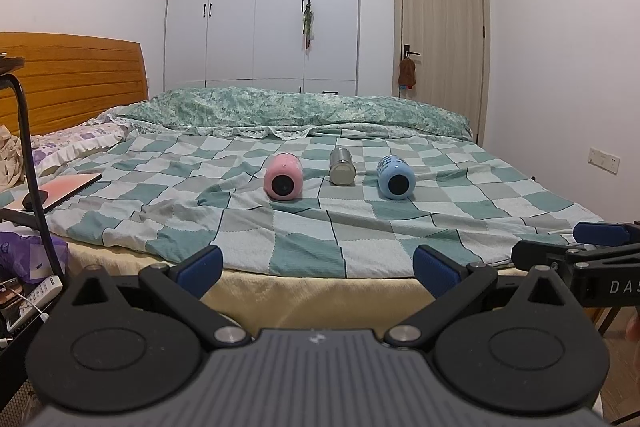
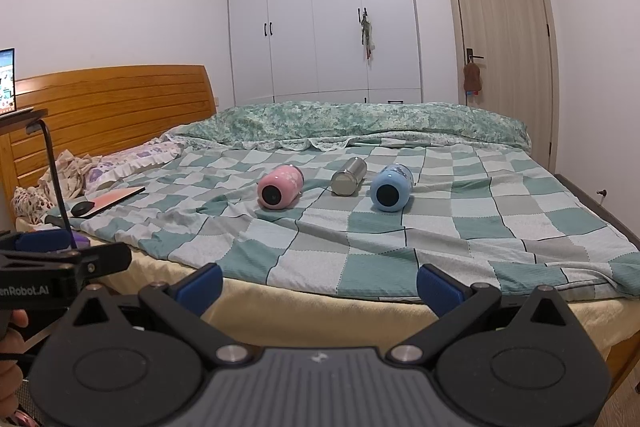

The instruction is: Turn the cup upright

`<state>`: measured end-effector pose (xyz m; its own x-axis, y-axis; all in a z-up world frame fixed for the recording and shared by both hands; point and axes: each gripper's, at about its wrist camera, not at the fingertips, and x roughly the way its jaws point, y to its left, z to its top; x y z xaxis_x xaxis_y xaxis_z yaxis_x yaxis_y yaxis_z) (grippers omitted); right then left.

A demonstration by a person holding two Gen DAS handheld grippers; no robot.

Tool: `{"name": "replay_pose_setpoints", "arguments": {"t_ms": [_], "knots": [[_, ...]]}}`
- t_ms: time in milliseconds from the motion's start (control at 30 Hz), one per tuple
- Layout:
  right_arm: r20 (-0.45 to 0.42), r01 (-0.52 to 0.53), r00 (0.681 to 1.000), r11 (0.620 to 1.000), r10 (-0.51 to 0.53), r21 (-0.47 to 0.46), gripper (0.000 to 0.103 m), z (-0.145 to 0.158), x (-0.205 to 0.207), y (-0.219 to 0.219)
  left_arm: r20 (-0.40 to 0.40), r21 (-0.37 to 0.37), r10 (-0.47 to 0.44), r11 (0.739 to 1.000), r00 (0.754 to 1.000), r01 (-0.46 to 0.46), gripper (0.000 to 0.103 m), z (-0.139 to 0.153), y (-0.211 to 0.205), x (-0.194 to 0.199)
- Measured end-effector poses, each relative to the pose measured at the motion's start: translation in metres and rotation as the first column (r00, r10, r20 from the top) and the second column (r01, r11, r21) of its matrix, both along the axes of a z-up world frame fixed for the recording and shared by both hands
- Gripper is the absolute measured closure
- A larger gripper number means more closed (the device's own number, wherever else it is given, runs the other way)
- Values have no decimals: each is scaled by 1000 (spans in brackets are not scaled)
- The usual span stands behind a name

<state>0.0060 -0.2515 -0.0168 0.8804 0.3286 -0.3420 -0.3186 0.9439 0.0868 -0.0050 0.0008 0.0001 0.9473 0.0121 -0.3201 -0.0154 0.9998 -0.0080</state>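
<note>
Three cups lie on their sides in a row on the checked bedspread, bases toward me: a pink cup point(image 1: 283, 177) point(image 2: 279, 185) on the left, a steel cup point(image 1: 342, 167) point(image 2: 348, 176) in the middle, a blue cup point(image 1: 395, 177) point(image 2: 391, 187) on the right. My left gripper point(image 1: 318, 267) is open and empty at the near bed edge, well short of the cups. My right gripper point(image 2: 319, 285) is open and empty, also at the near edge. The right gripper shows at the right of the left wrist view point(image 1: 576, 247).
A checked bedspread point(image 1: 320, 227) covers the bed, with a rolled green quilt point(image 1: 296, 111) behind the cups. A pink laptop with a mouse point(image 1: 56, 193) lies at the left. A black stand pole point(image 1: 32, 163) rises at the left edge. Wardrobe and door stand behind.
</note>
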Motion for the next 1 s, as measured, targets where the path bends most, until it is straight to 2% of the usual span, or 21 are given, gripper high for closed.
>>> {"name": "replay_pose_setpoints", "arguments": {"t_ms": [1000], "knots": [[-3, -1, 1000, 1000, 1, -2, 0, -2, 0, 2, -5, -3, 0, 1000, 1000, 0, 0, -2, -1, 1]]}}
